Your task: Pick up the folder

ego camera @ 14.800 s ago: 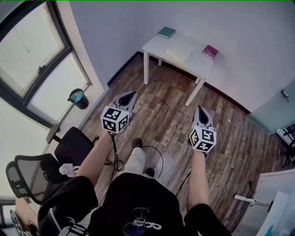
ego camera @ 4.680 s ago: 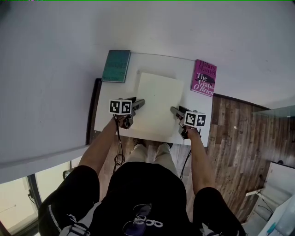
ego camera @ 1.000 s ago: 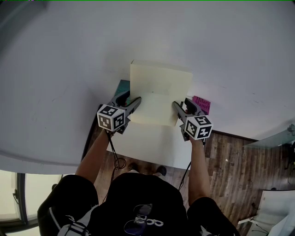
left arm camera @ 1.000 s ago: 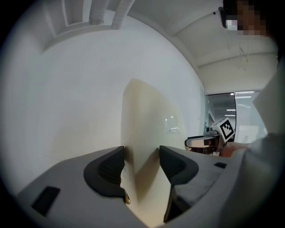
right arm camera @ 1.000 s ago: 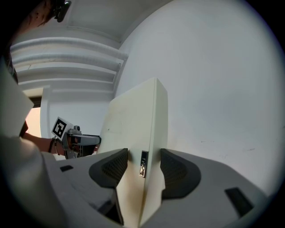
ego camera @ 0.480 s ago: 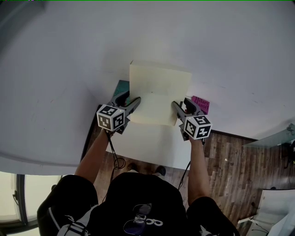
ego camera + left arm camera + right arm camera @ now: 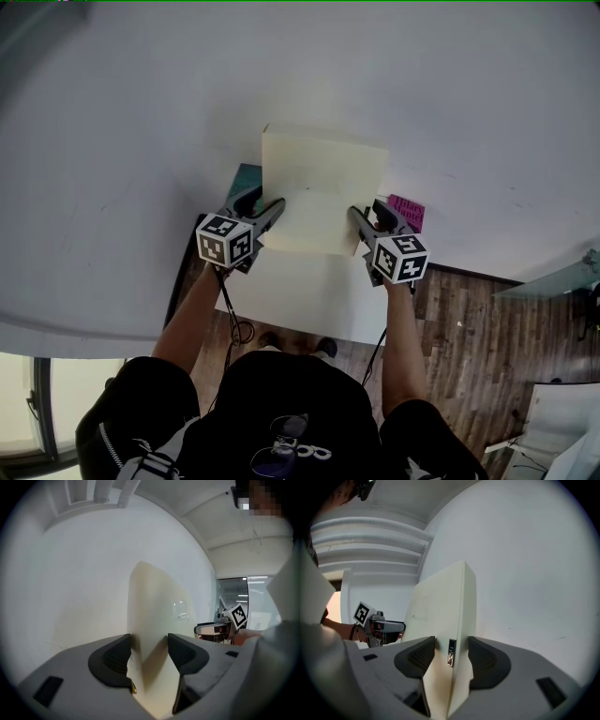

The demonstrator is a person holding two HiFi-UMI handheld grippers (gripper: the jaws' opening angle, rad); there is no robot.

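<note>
Head view first: where is the folder?

— The folder [image 7: 323,192] is in the air above the white table [image 7: 309,300], in front of the wall, its pale face towards the camera. The left gripper [image 7: 272,208] has its lower left edge and the right gripper [image 7: 361,217] its lower right edge. A teal book [image 7: 246,176] and a pink book [image 7: 409,212] lie on the table, partly hidden behind the grippers.

Left gripper view: what do the jaws do?

— The left gripper [image 7: 149,653] pinches the folder [image 7: 157,616] by its edge; both dark pads press on it and the cream sheet rises from between them. Far off on the other edge, the right gripper [image 7: 225,626] shows with its marker cube.

And the right gripper view?

— Much the same, mirrored. The right gripper [image 7: 451,658] is clamped on the folder [image 7: 438,611], one pad on each face, with a small dark clasp on the edge between them. The left gripper [image 7: 382,626] shows at the far edge. Behind is only wall and ceiling.
</note>
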